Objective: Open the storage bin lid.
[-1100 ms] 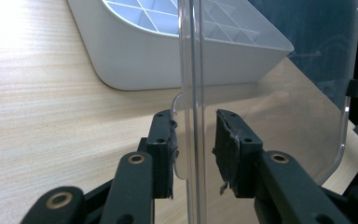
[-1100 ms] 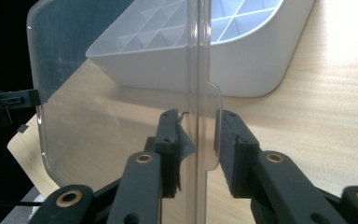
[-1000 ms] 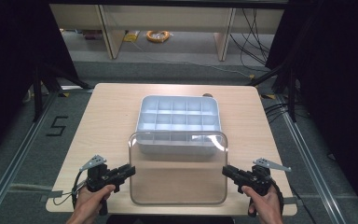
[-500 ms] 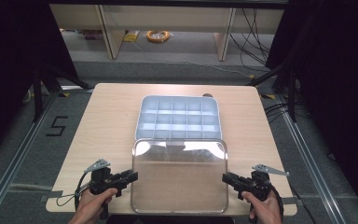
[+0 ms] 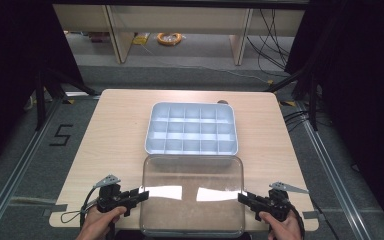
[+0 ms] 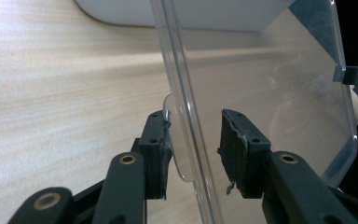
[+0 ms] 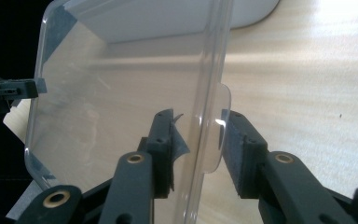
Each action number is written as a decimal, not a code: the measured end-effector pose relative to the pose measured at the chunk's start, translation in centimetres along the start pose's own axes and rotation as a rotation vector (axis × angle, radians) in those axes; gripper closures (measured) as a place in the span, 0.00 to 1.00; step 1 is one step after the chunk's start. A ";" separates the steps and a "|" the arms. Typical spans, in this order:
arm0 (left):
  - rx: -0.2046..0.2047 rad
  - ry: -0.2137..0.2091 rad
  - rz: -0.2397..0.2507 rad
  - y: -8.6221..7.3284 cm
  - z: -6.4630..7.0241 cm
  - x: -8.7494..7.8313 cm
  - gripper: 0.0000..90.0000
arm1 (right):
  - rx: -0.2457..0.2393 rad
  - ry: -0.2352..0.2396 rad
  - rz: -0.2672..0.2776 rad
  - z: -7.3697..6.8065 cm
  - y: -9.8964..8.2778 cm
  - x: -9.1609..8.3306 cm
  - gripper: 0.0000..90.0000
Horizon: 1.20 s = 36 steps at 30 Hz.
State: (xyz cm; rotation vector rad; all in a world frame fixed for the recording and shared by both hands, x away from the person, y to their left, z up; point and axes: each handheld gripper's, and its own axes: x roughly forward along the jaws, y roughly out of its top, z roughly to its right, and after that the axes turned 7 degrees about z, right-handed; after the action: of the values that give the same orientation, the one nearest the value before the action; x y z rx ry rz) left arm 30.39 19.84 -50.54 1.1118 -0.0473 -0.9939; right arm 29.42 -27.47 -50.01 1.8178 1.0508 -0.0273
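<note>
since a second ago the clear lid [image 5: 192,195] has come off the far compartment box [image 5: 191,128] toward the near edge of the worktop [image 5: 115,125], and now lies flat just in front of the box, its near rim reaching the worktop's edge. the jaws of both tongs have just been opening: the left tongs [image 5: 141,192] stand spread at the lid's left rim, with the rim and its small tab between the pads but a gap showing on one side in the left gripper view [image 6: 193,140]; the right tongs [image 5: 241,197] are likewise spread about the right rim and tab [image 7: 200,140], no longer pinching. so the lid seems set down and let go. it looks like thin moulded plastic: light, fairly stiff but apt to flex across its broad panel, smooth and slippery under the pads, and likely to crack if squeezed hard. the best hold is on the two side tabs or the raised rim beside them, one tongs each side, so it lifts level without twisting.
</note>
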 end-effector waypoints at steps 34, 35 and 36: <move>0.019 0.025 -0.100 -0.8 0.0 1.1 0.59 | -0.031 -0.044 -0.109 -0.3 -0.5 0.9 0.62; 0.020 0.025 -0.103 -0.8 0.0 1.1 0.59 | -0.007 -0.072 -0.118 -0.6 -0.5 1.0 0.62; 0.026 0.029 -0.110 -0.8 0.0 1.1 0.59 | -0.066 -0.089 -0.109 -0.3 -0.4 1.0 0.62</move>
State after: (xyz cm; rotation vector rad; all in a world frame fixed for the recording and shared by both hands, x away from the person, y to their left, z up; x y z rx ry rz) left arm 30.54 19.00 -51.61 1.1619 0.0247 -1.0775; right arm 29.61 -26.51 -50.61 1.6836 1.0751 -0.1366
